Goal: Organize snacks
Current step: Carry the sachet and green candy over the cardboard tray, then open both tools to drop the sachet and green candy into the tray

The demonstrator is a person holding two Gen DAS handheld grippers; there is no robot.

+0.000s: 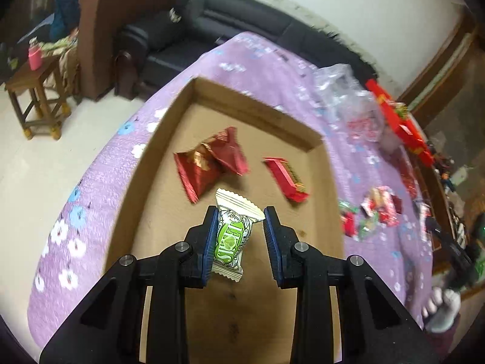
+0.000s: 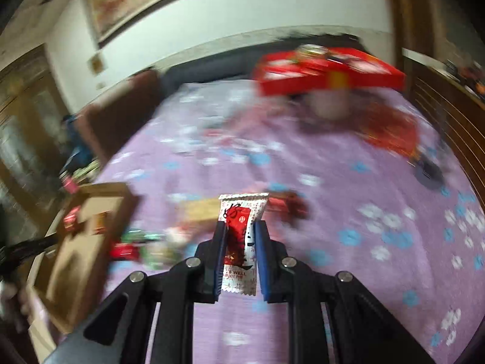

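Note:
My left gripper (image 1: 241, 212) is shut on a green-and-white snack packet (image 1: 232, 236) and holds it over a shallow cardboard box (image 1: 251, 115). On the box floor lie crumpled red foil packets (image 1: 209, 160) and a flat red bar (image 1: 286, 179). In the blurred right wrist view, my right gripper (image 2: 241, 223) is shut on a red-and-white packet (image 2: 239, 242) above the purple flowered cloth (image 2: 363, 197). The cardboard box (image 2: 91, 227) is at its left. Several loose snacks (image 1: 376, 209) lie on the cloth to the right of the box, and the loose snacks (image 2: 151, 242) show between box and right gripper.
A clear plastic bag (image 1: 345, 91) and a red carton (image 1: 400, 121) lie at the far right of the cloth; the red carton (image 2: 327, 72) is at the far edge in the right wrist view. A gloved hand (image 1: 442, 309) shows low right. Beyond are a dark sofa (image 1: 242, 21) and a wooden stool (image 1: 36, 91).

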